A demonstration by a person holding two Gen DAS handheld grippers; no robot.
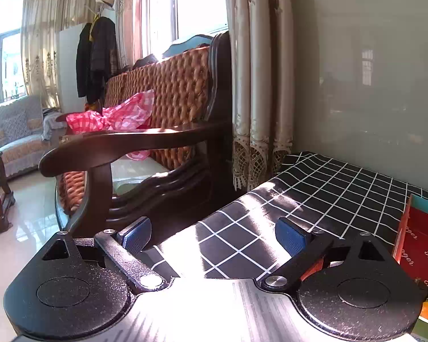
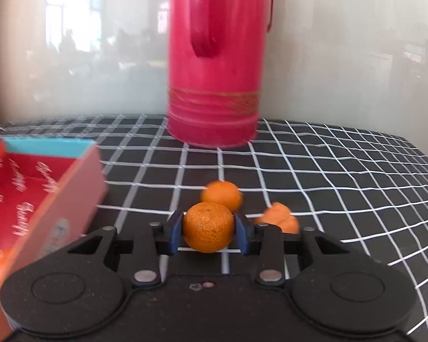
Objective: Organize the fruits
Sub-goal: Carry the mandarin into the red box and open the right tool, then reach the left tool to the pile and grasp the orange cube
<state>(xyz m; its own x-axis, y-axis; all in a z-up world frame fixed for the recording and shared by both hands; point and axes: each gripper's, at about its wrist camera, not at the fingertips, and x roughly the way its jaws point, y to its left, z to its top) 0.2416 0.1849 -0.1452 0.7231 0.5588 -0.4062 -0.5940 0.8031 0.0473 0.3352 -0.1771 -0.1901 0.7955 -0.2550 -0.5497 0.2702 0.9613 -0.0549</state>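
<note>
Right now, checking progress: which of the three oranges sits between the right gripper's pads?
The nearest orange, between the right gripper pads; the other two lie free on the cloth behind.

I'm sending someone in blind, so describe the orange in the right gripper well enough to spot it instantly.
Start at the tall red jug on the checked cloth. Nearer the camera lie three oranges; the held orange is the nearest one. It alone sits between the blue pads of the right gripper, not loose on the cloth.

The red flask (image 2: pixel 214 57) runs past the top edge, the box (image 2: pixel 28 199) is cut off at left, and the rightmost orange (image 2: pixel 279 218) is blurred.
</note>
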